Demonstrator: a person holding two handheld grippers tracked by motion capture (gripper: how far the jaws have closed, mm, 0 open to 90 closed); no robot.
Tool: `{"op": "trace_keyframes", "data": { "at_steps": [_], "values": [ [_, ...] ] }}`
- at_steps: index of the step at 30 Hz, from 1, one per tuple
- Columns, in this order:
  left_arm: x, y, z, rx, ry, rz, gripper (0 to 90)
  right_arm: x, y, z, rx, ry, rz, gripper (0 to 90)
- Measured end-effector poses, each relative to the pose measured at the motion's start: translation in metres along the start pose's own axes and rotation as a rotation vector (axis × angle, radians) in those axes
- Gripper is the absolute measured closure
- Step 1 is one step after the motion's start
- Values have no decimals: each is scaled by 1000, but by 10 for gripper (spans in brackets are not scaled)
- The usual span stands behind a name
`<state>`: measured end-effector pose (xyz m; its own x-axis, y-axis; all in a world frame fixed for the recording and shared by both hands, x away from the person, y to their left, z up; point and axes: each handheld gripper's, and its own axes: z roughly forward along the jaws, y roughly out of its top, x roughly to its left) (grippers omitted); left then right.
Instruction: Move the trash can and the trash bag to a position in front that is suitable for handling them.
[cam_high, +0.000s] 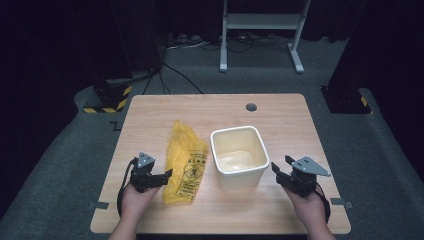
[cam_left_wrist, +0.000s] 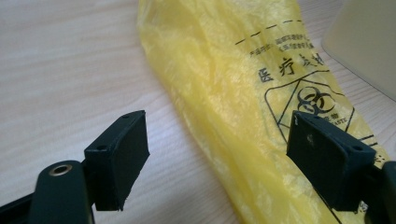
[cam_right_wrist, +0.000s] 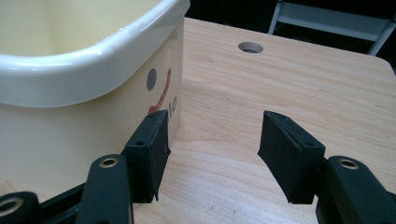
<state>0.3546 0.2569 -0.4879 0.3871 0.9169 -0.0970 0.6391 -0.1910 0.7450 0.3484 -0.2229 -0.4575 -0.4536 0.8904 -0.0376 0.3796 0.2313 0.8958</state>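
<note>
A crumpled yellow plastic bag (cam_high: 185, 162) with a black biohazard mark lies flat on the wooden table (cam_high: 280, 115), left of a cream square bin (cam_high: 240, 179). My left gripper (cam_high: 169, 176) is at the bag's near left edge, jaws open. In the left gripper view the bag (cam_left_wrist: 224, 84) runs between the jaws of the left gripper (cam_left_wrist: 217, 144), and the pads do not press on it. My right gripper (cam_high: 278, 167) stands open just right of the bin. In the right gripper view its left jaw is close to the bin's wall (cam_right_wrist: 70, 121), with the right gripper (cam_right_wrist: 212, 149) holding nothing.
A round cable hole (cam_high: 251, 107) sits near the table's far edge. Beyond the table are a white frame stand (cam_high: 260, 22), cables on the grey floor and black-and-yellow striped bases (cam_high: 107, 102). The bin's corner (cam_left_wrist: 369, 42) rises right of the bag.
</note>
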Motion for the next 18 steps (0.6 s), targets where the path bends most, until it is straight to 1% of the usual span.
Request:
{"op": "trace_keyframes", "data": {
  "at_steps": [1, 2, 3, 5, 6, 7, 8, 9, 10, 11, 13, 15, 16, 18],
  "values": [
    [4, -2, 3, 26, 13, 6, 200, 0, 1, -3, -2, 4, 3, 438],
    [4, -2, 3, 26, 13, 6, 200, 0, 1, -3, -2, 4, 3, 438],
    [6, -3, 5, 36, 23, 13, 200, 1, 2, -4, -2, 6, 5, 439],
    [10, -2, 6, 40, 26, -1, 201, 1, 5, -6, -9, 6, -1, 441],
    [13, -2, 7, 48, 35, -16, 206, 2, 8, -8, -15, 10, 1, 441],
    [13, -2, 7, 48, 35, -16, 208, 2, 8, -8, -15, 10, 1, 441],
    [14, -3, 9, 60, 42, -27, 208, 4, 9, -9, -17, 12, -3, 441],
    [14, -3, 9, 60, 42, -27, 208, 4, 9, -9, -17, 12, -3, 441],
    [15, -4, 10, 67, 41, -39, 208, 4, 9, -10, -17, 13, -2, 441],
    [16, -4, 11, 79, 42, -41, 213, 5, 9, -11, -18, 17, -1, 441],
    [15, -4, 12, 83, 47, -40, 216, 5, 9, -12, -19, 18, 0, 442],
    [13, -5, 12, 93, 52, -25, 216, 5, 11, -14, -24, 19, -5, 443],
    [11, -6, 12, 95, 55, -20, 215, 5, 13, -18, -36, 15, -1, 452],
    [10, -6, 12, 96, 55, -21, 214, 5, 15, -19, -43, 15, 4, 454]
  ]
}}
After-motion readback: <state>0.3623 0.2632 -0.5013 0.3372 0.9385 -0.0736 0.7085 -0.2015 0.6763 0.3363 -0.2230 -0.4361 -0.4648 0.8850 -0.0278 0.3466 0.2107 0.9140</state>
